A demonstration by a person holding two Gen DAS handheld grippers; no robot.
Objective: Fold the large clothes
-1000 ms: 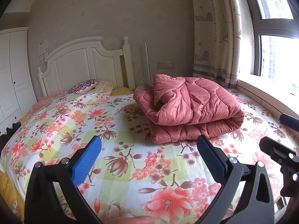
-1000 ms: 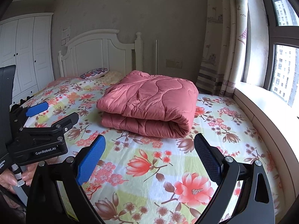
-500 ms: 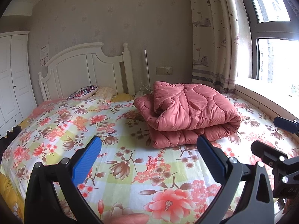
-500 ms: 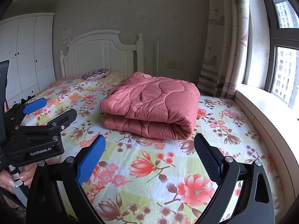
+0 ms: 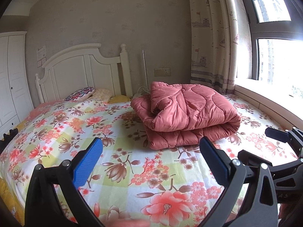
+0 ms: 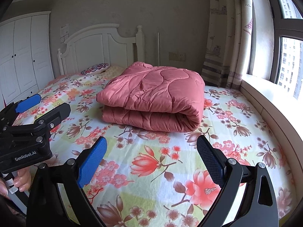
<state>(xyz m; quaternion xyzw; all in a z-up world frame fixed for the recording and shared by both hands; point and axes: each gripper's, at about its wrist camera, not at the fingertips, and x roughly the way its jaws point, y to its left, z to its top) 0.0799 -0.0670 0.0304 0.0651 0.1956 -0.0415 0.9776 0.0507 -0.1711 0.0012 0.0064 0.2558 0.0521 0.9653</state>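
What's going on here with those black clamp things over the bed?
A person holds a two-finger gripper in each hand above a bed with a floral sheet. The left gripper and right gripper both hang open and empty, touching nothing. The puffy pink quilted comforter lies folded into a thick bundle on the sheet, nearer the window side, beyond both grippers. Pillows sit by the white headboard.

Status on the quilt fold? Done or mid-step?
Looks done: the pink quilt sits as a compact layered bundle on the floral bed sheet, rounded fold edge toward the window side. In hand: nothing; the left gripper and right gripper are both open, held short of the quilt and not touching it. Left: at most tidying the loose flap on its top.
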